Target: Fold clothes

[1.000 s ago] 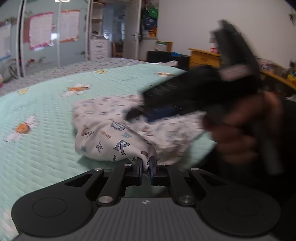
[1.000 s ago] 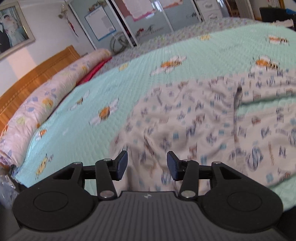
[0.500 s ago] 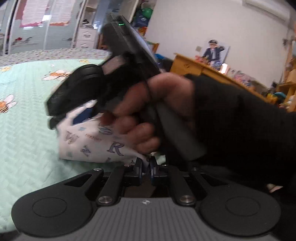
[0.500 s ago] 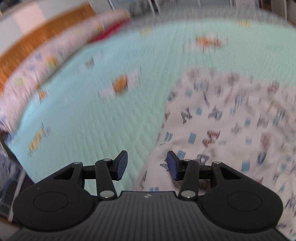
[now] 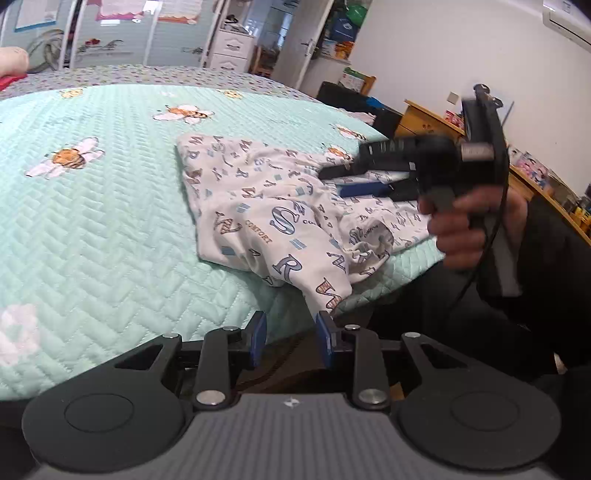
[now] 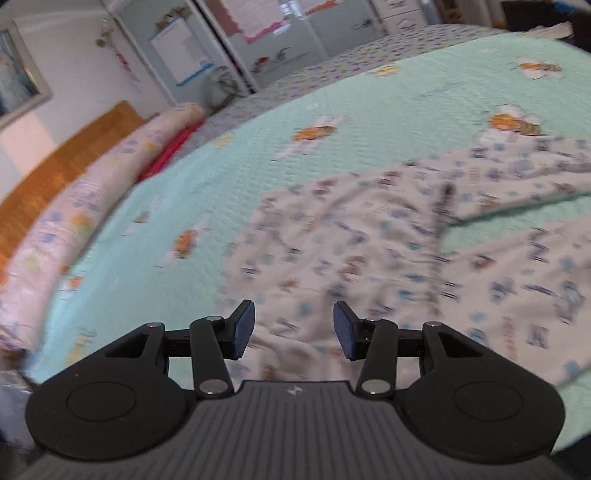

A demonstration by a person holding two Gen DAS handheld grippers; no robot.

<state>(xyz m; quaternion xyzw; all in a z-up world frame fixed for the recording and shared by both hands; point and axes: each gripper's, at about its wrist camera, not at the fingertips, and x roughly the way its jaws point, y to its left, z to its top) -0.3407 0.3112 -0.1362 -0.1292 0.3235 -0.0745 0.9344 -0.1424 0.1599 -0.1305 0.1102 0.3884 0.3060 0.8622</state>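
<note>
A white garment printed with letters (image 5: 273,206) lies crumpled on the mint quilted bed (image 5: 92,221), one end hanging over the near edge. My left gripper (image 5: 291,338) is open just below that hanging end, which brushes the right finger (image 5: 325,338). My right gripper (image 6: 293,328) is open and empty above the spread garment (image 6: 369,258). It also shows in the left wrist view (image 5: 354,181), held over the garment's far side.
A long floral bolster (image 6: 74,221) and a wooden headboard (image 6: 48,177) lie at the bed's head. Wooden furniture with clutter (image 5: 436,118) stands along the wall beyond the bed. Wardrobe doors (image 5: 110,33) stand at the back.
My left gripper was shut on the garment's corner and has opened, letting it go. My right gripper swung out over the garment, still open.
</note>
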